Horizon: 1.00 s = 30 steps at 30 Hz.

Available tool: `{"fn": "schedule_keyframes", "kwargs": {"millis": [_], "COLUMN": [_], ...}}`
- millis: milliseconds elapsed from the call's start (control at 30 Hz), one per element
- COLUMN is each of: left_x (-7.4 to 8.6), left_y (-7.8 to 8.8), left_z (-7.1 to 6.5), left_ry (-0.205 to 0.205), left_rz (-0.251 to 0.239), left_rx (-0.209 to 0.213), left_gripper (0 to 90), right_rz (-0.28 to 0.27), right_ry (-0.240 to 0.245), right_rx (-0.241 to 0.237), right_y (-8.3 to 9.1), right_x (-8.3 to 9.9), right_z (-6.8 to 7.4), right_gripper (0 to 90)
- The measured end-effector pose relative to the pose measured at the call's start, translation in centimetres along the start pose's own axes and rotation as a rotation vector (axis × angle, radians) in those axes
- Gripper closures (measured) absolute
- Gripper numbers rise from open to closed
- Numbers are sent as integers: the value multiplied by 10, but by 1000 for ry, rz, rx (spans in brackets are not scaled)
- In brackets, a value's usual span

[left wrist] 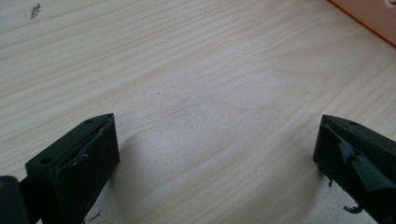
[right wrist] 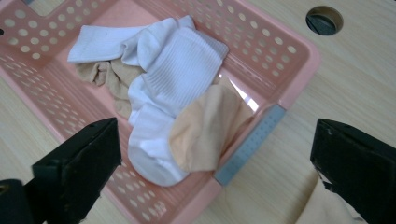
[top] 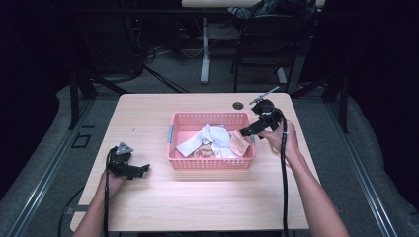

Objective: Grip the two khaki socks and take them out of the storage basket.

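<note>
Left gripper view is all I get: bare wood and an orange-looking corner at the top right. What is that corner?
Observer: It belongs to a pink basket in the middle of the table.
Operator: Anything inside it?
Observer: White socks and peach socks, heaped together.
Operator: Where is the other gripper?
Observer: The right gripper hovers at the basket's right edge, its fingers wide apart with nothing gripped.

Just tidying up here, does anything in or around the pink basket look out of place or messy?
The socks in the pink basket lie in a loose heap, unpaired. One peach sock leans up against the basket's wall near a corner. Another peach piece lies outside on the table, by the open right gripper.
</note>
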State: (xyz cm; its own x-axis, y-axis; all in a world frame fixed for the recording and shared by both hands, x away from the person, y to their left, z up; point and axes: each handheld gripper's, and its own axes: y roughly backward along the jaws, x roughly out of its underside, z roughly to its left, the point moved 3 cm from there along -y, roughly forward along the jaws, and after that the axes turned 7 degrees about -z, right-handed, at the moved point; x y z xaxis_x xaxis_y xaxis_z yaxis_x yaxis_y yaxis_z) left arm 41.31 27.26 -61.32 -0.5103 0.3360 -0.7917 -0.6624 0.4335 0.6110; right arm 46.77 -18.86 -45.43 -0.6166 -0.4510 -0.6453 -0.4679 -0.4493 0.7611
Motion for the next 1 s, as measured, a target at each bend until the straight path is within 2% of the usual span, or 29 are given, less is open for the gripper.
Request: {"fn": "schedule_keyframes", "kwargs": {"millis": [33,67,133,167,200,233,300,433,467,500,700,833,1000], "left_x": [0,0,0,0,0,0,0,0,0,0,0,0,0], "left_y": [0,0,0,0,0,0,0,0,0,0,0,0,0], "left_z": [0,0,0,0,0,0,0,0,0,0,0,0,0], "left_ry": [-2,-2,-2,-2,-3,-1,-2,-1,-2,-2,-3,-4,-3], "left_rz": [0,0,2,1,1,2,3,2,3,3,2,1,2], "left_rx": [1,1,4,3,4,3,4,3,4,4,5,4,4], "left_gripper": [0,0,0,0,0,0,0,0,0,0,0,0,0], "right_rz": [9,15,35,50,84,104,127,171,161,173,223,247,249], "right_ry": [14,13,5,4,19,19,15,33,20,31,32,35,29], "right_rx": [-9,-18,-39,-42,-27,-21,-15,-7,5,5,71,94,99], "right_y": [-5,-10,-20,-26,-31,-36,-46,-59,-63,-65,-80,-87,-88], "right_x": [-2,-4,-5,-6,-6,-6,-6,-3,-2,-1,3,4,4], "right_z": [3,6,10,12,12,12,12,16,17,17,17,15,15], "right_gripper": [70,157,223,308,348,350,410,441,452,459,567,632,776]}}
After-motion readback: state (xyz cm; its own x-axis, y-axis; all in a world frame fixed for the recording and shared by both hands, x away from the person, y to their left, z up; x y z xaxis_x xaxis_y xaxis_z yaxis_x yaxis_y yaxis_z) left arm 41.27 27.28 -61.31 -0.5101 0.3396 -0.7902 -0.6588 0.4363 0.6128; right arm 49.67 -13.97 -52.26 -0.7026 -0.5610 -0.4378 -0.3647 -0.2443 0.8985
